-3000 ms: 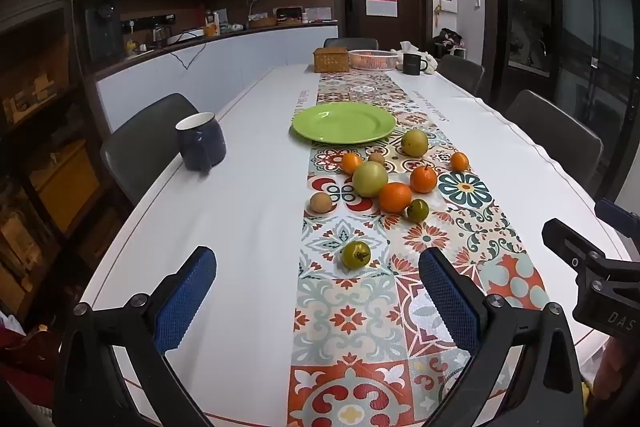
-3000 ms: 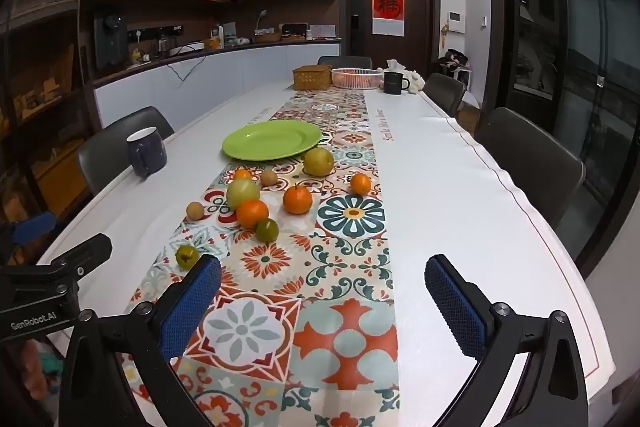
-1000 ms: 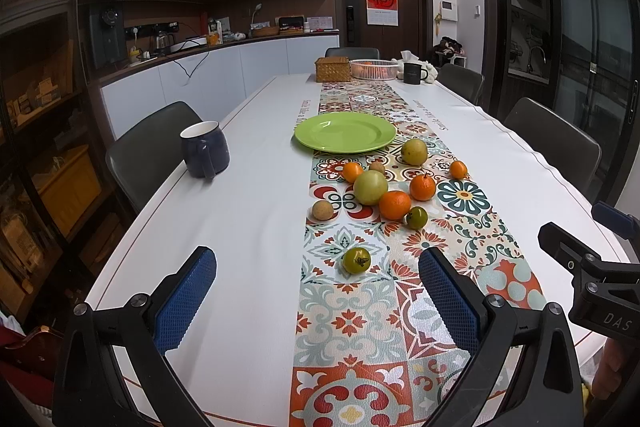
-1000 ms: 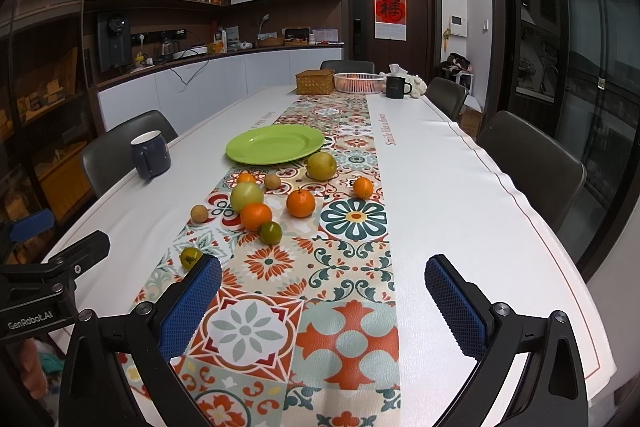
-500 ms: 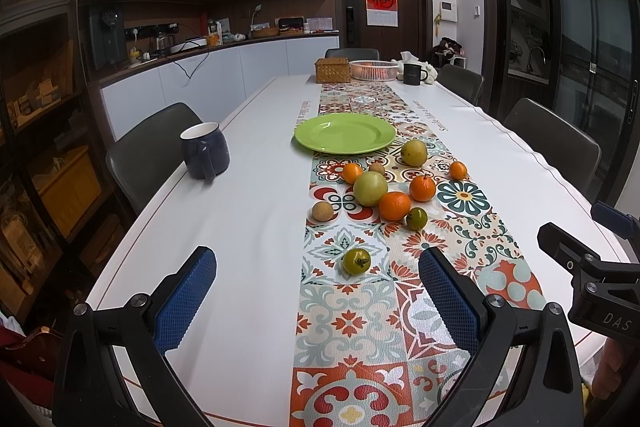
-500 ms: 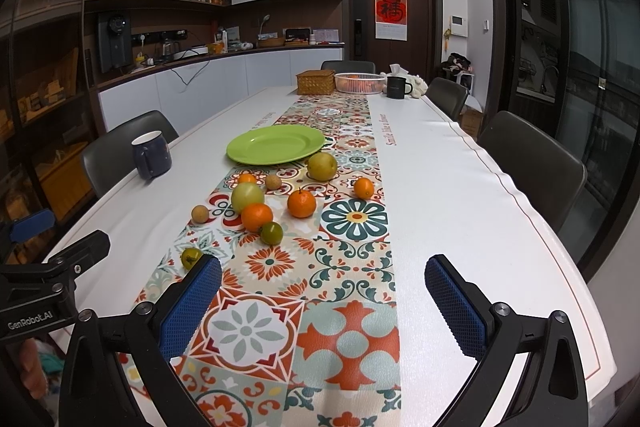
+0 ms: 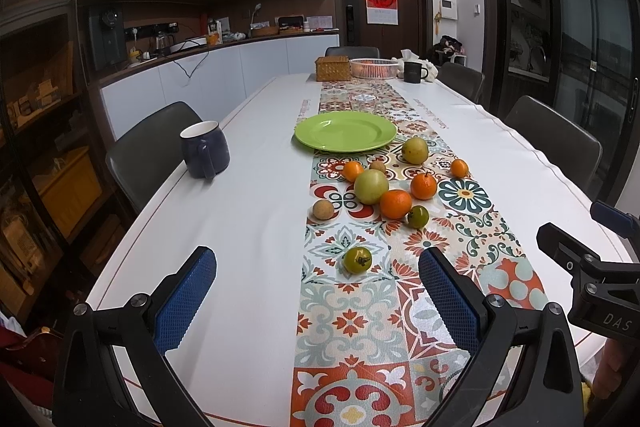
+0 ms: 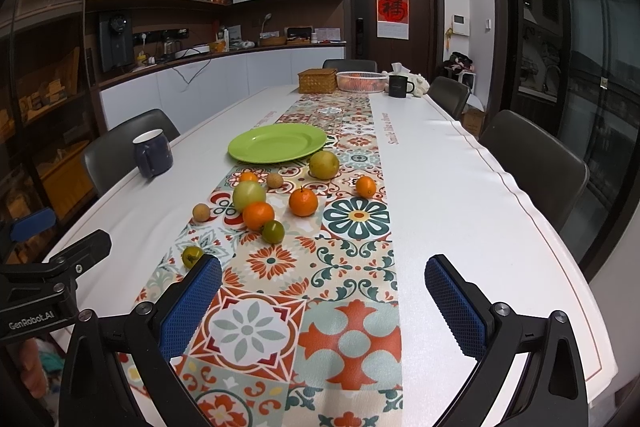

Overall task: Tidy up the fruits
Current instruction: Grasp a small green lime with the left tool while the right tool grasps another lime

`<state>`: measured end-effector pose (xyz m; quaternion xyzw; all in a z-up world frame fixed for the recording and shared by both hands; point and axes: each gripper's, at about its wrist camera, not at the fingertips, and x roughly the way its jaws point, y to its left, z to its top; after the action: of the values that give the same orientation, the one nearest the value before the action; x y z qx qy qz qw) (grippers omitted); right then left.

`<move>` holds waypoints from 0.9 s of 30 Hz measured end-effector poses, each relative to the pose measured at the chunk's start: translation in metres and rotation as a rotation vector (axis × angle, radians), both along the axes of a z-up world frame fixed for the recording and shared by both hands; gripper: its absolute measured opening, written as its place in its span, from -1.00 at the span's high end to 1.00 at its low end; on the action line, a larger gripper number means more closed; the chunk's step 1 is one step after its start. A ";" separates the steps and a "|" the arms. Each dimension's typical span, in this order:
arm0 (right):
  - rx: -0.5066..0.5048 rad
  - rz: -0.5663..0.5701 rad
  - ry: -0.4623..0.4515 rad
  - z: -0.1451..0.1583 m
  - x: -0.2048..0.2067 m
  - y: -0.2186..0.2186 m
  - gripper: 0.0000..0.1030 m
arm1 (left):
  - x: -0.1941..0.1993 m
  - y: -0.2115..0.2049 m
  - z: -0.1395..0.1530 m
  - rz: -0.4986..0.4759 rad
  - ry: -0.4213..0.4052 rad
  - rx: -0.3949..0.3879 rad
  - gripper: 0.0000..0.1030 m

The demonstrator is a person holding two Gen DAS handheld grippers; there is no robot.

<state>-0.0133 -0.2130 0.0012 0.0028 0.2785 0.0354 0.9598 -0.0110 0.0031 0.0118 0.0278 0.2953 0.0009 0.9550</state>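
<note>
Several fruits lie loose on the patterned runner (image 7: 352,311) in front of an empty green plate (image 7: 346,131) (image 8: 278,142). Nearest the left gripper is a small green tomato (image 7: 357,259) (image 8: 192,255). Beyond it sit another green tomato (image 7: 418,216) (image 8: 273,231), oranges (image 7: 395,203) (image 8: 303,202), a pale green apple (image 7: 371,186) (image 8: 249,195), a yellow pear (image 7: 415,150) (image 8: 324,165) and small brown fruits (image 7: 322,209). My left gripper (image 7: 316,301) stands open, empty, near the table's front edge. My right gripper (image 8: 323,305) is open and empty too, to its right.
A dark blue mug (image 7: 204,154) stands on the white tablecloth at the left. At the far end are a wicker box (image 7: 333,68), a white basket (image 7: 374,67) and a black mug (image 7: 413,72). Dark chairs (image 8: 534,163) line both sides.
Both views have drifted slightly since three seconds ago, the cameras tilting up a little. The fruits and plate have not moved. Both grippers stay open.
</note>
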 end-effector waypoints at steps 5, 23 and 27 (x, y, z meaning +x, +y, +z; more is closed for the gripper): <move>0.002 0.014 0.018 -0.001 0.007 0.006 -0.99 | 0.007 -0.001 -0.004 -0.005 0.018 0.005 -1.00; -0.057 0.179 0.164 -0.043 0.073 0.031 -0.73 | 0.069 -0.009 -0.046 -0.060 0.188 0.001 -0.48; -0.072 0.213 0.203 -0.051 0.089 0.037 -0.57 | 0.083 -0.013 -0.058 -0.088 0.236 -0.011 -0.41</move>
<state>0.0760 -0.1759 -0.0500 -0.0576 0.3741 0.1267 0.9169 0.0721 -0.0104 -0.0464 0.0356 0.4040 -0.0456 0.9129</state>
